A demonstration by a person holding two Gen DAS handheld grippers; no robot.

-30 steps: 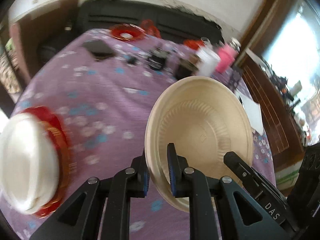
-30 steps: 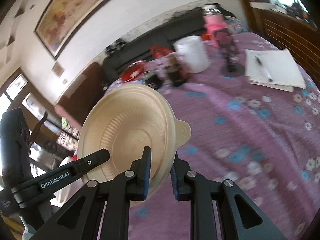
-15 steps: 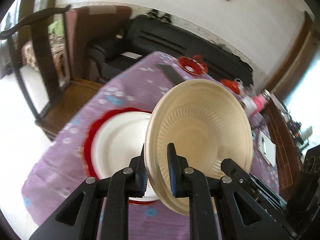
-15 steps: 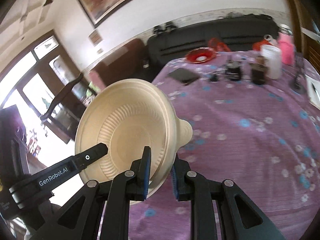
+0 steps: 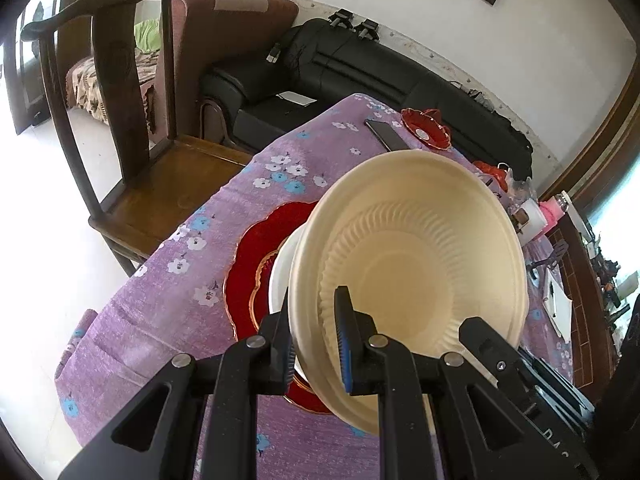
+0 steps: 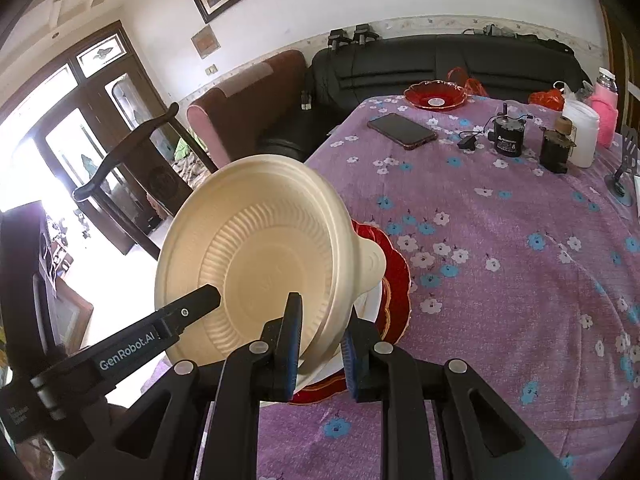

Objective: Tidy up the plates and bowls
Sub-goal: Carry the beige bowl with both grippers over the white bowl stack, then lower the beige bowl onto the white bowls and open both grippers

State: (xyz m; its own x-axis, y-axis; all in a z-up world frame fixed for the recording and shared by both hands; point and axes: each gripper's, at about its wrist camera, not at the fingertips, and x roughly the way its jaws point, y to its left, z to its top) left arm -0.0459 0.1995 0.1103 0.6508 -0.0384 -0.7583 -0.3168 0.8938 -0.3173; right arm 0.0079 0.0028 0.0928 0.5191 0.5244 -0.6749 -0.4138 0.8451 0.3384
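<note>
**Cream bowl held at both rims over the red plate**

The cream bowl (image 5: 412,280) is hanging tilted above the red plate (image 5: 256,264), with the left claw (image 5: 316,340) clamping its near rim and the right claw (image 6: 320,340) pinching the opposite edge. It is looking light, thin and flexible, so rim holds are suiting it. A white dish (image 5: 282,268) is lying on the red plate, near the desk (image 5: 168,304) edge.

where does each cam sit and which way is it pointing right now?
Left wrist: rides the left tool, looks along its fingers at the cream bowl over the red plate; the right tool intrudes.
Right wrist: rides the right tool, looks across the purple table; the left tool intrudes.
Shared: the bowl, the plate, the phone.
</note>
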